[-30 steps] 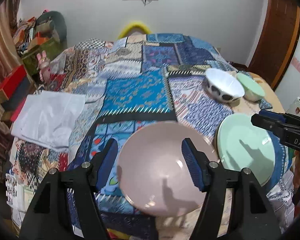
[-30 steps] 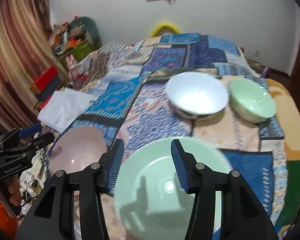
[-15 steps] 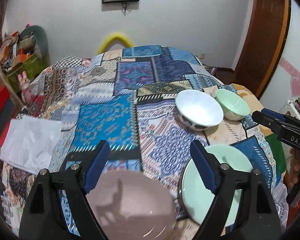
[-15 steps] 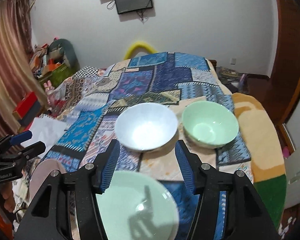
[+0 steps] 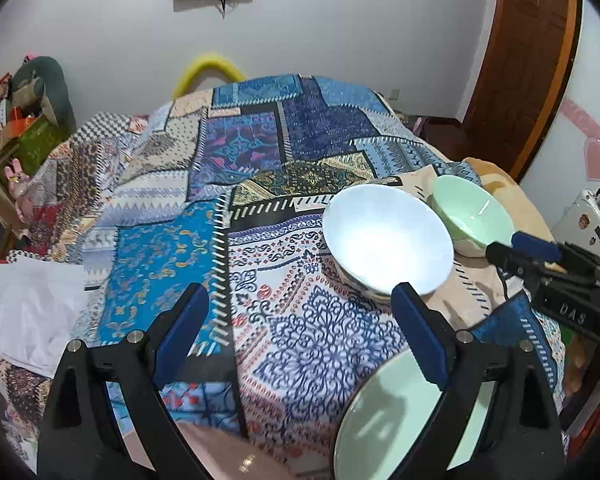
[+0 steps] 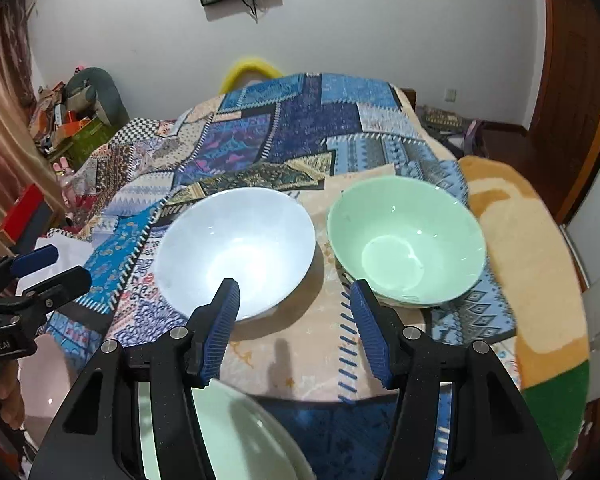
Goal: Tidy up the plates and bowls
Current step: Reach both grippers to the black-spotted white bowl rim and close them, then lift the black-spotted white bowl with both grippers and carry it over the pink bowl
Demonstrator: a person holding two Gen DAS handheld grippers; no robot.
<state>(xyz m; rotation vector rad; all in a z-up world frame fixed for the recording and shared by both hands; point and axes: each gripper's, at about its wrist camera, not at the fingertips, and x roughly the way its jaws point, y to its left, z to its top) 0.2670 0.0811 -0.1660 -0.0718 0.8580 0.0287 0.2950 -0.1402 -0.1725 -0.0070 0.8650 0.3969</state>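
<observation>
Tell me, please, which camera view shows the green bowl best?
The right wrist view: the green bowl sits near the centre, its whole rim and inside in sight, beside the white bowl. In the left wrist view the green bowl lies toward the right edge, smaller, partly hidden behind the white bowl and the right gripper.
</observation>
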